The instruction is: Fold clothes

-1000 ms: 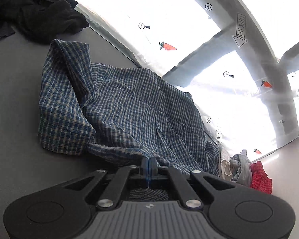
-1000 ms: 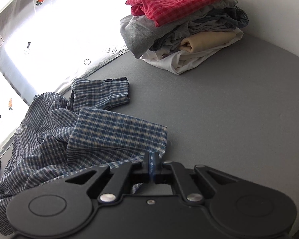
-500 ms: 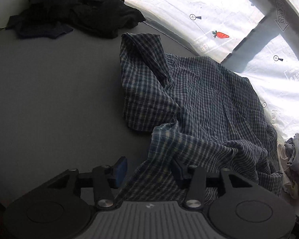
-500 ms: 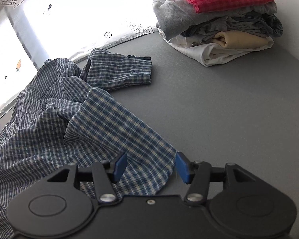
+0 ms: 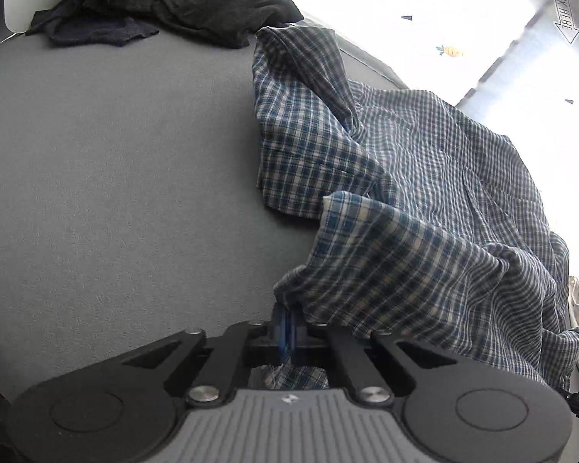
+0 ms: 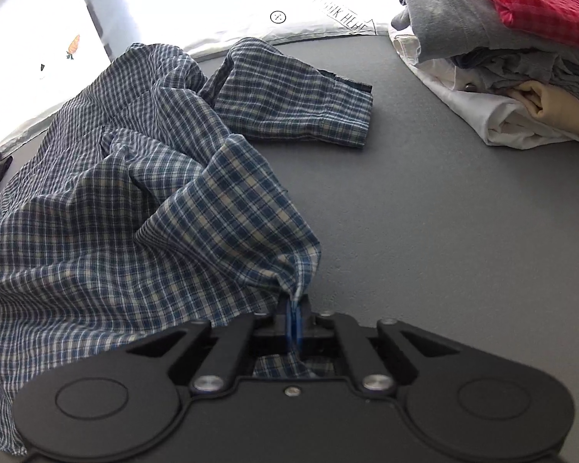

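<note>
Both tools, left (image 5: 287, 318) and right (image 6: 295, 318), pinch the plaid shirt (image 6: 143, 200) on grey tabletop (image 6: 463, 231).

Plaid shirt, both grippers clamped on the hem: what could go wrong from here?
1. The left gripper and right gripper each pinch only a small bunch of the plaid shirt, so a pull may slip it out.
2. A sleeve lies loose on the grey table and may drag crooked.
3. The folded stack sits close by; a swing could knock it.
</note>
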`<state>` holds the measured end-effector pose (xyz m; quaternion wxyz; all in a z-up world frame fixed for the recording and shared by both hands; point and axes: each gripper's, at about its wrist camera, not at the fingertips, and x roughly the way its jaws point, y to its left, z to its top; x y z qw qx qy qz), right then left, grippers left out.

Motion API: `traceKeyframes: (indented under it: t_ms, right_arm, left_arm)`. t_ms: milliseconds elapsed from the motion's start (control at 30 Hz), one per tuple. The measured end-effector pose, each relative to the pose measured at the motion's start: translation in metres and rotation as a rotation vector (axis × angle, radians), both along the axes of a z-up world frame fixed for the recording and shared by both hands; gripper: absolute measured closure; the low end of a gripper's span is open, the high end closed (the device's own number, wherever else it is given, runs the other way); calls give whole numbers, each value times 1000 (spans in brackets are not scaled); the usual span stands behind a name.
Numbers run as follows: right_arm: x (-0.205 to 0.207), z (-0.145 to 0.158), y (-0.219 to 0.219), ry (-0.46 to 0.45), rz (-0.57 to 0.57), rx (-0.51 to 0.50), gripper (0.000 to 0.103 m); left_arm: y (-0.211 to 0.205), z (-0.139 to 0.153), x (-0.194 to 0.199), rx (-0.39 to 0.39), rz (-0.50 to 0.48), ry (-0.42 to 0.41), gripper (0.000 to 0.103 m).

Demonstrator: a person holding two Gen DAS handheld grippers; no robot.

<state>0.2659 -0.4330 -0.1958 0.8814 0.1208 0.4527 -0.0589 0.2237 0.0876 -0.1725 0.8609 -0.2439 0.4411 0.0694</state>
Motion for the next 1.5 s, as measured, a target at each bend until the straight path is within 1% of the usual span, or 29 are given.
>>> traceKeyframes:
  t_ms: [67, 133, 167, 267, 367, 433, 500, 533, 567, 600, 667, 700, 767, 833, 867, 933, 967, 1033, 1067, 1100, 1133, 1167, 1200, 1233, 1333, 1367, 1400, 1433, 1500]
  right_arm:
    - [-9, 9, 1, -18, 3, -11, 100]
    - [-19, 19, 2, -37, 6, -21, 100]
    - [-25, 24, 2, -48, 4, -15, 100]
    - [-52, 51, 1, -93, -32, 59, 100]
    - [-76, 72, 6, -117, -31, 67, 100]
    - [-88, 77, 9, -109, -40, 80, 100]
    - [-100, 81, 12, -96, -54, 101, 100]
    - [-109, 80, 11, -94, -71, 127, 100]
    - [-115, 79, 10, -88, -87, 153, 100]
    - [-121, 77, 9, -82, -102, 177, 100]
    - [-129, 69, 9, -51, -120, 174, 100]
    - [-131, 62, 10, -29, -128, 168, 100]
    - [-136, 55, 11, -1, -151, 163, 100]
    - [-142, 56, 12, -4, -169, 161, 100]
    - [-145, 57, 12, -7, -179, 160, 100]
    - [-144, 50, 10, 29, -195, 149, 100]
    - [-140, 41, 14, 83, -180, 101, 100]
    - [-131, 26, 22, 184, -150, -9, 99]
    - [-126, 20, 30, 227, -103, -87, 98]
    - [-123, 21, 35, 231, -73, -119, 93]
    - [-122, 25, 37, 217, -80, -116, 85]
    - [-121, 29, 38, 202, -87, -113, 62]
    - [-118, 35, 38, 176, -99, -109, 49]
    - [-115, 41, 38, 150, -112, -104, 50]
    - [-100, 58, 36, 78, -131, -106, 49]
    - [-92, 61, 40, 63, -121, -109, 46]
    - [-83, 64, 43, 48, -112, -112, 43]
    - [-75, 67, 47, 33, -102, -115, 42]
    - [-57, 73, 53, 4, -84, -120, 42]
  left_arm:
    - [6, 7, 0, -23, 30, -10, 103]
    - [11, 20, -7, -26, 67, -42, 103]
    - [15, 27, -11, -45, 82, -61, 103]
    - [28, 48, -25, -118, 128, -111, 103]
    - [40, 74, -41, -149, 157, -146, 103]
    - [45, 84, -48, -179, 171, -149, 103]
    - [52, 87, -57, -231, 196, -138, 103]
    - [55, 88, -61, -263, 208, -135, 103]
    - [57, 88, -64, -269, 208, -126, 103]
    - [58, 87, -68, -266, 204, -115, 103]
    - [55, 81, -71, -186, 179, -48, 103]
    - [54, 75, -72, -176, 173, -19, 103]
    - [55, 63, -78, -188, 187, 41, 103]
    - [56, 60, -83, -186, 186, 63, 103]
    - [56, 59, -85, -176, 180, 71, 103]
    - [52, 52, -82, -121, 140, 119, 103]
    - [47, 43, -77, -57, 111, 168, 103]
    - [38, 25, -69, 39, 72, 268, 103]
    - [36, 18, -65, 54, 44, 304, 102]
    - [37, 19, -63, 56, 38, 298, 100]
    - [38, 22, -61, 57, 38, 280, 93]
    - [40, 25, -60, 58, 39, 263, 86]
    - [42, 28, -58, 59, 39, 246, 69]
    - [44, 34, -54, 73, 42, 226, 55]
    - [48, 48, -37, 113, 40, 178, 50]
    - [49, 52, -28, 122, 37, 166, 47]
    - [49, 55, -20, 129, 34, 157, 38]
    - [48, 58, -11, 135, 25, 143, 33]
    - [44, 63, 5, 144, 7, 120, 32]
